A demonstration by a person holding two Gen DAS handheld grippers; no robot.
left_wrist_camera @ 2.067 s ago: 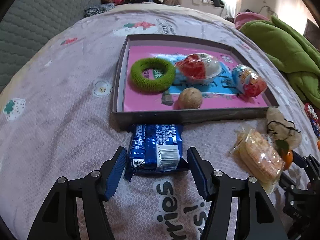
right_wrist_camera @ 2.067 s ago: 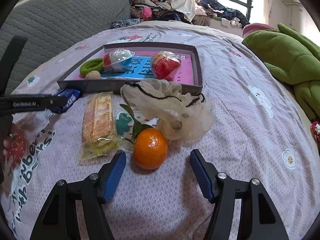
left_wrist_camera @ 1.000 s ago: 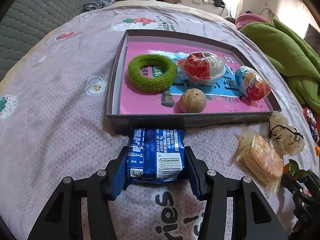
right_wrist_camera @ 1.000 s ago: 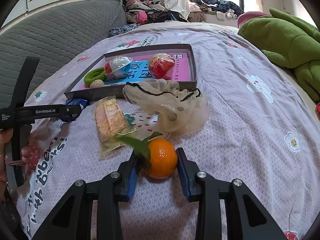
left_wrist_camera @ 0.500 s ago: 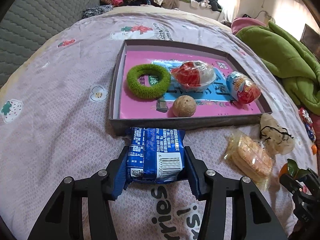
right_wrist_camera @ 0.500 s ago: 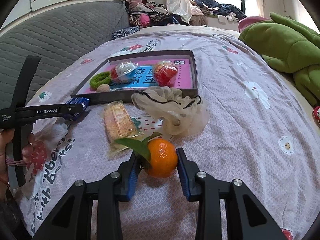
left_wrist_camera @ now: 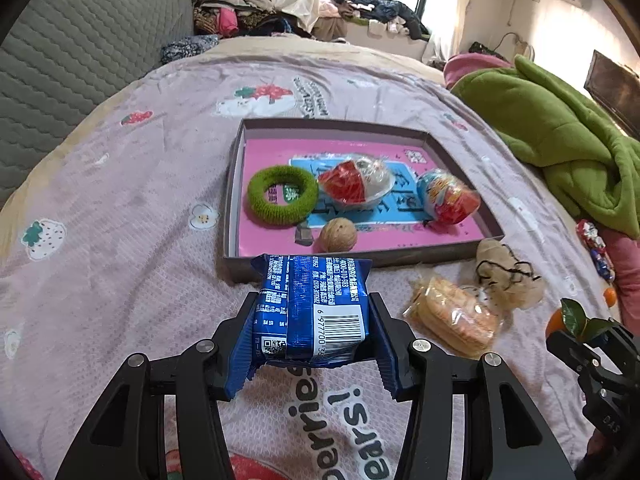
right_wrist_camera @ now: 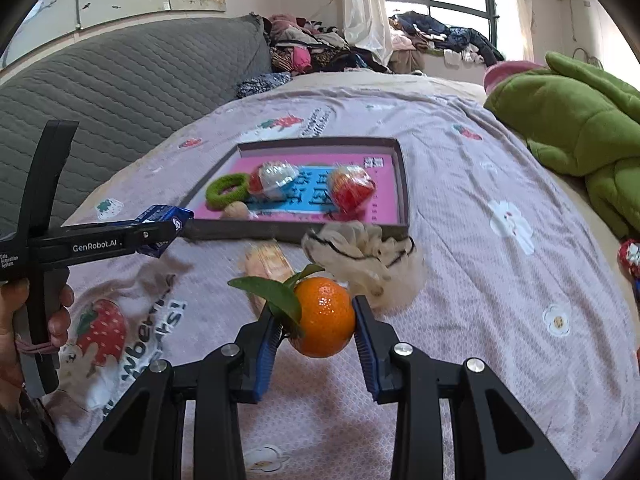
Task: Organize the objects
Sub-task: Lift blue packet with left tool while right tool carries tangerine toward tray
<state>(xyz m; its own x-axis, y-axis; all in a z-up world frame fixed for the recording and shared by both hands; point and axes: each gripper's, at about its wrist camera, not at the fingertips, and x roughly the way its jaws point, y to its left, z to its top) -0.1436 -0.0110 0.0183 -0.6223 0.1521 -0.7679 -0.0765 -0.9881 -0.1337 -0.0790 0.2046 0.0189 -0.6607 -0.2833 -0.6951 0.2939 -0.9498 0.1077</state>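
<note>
Left gripper (left_wrist_camera: 311, 334) is clamped on a blue snack packet (left_wrist_camera: 310, 312), held above the bedsheet (left_wrist_camera: 120, 216) just short of the tray's (left_wrist_camera: 232, 184) near wall. Right gripper (right_wrist_camera: 316, 334) grips an orange (right_wrist_camera: 325, 322) with green leaves, raised off the sheet. Inside the tray lie a green ring (left_wrist_camera: 282, 195), a walnut (left_wrist_camera: 338, 235) and two wrapped sweets; a cracker pack (left_wrist_camera: 454, 316) and a beige pouch (left_wrist_camera: 508, 276) lie on the sheet beside it.

both tongs clamped w/ loads: left tongs (left_wrist_camera: 310, 334), right tongs (right_wrist_camera: 316, 330), raised off surface.
</note>
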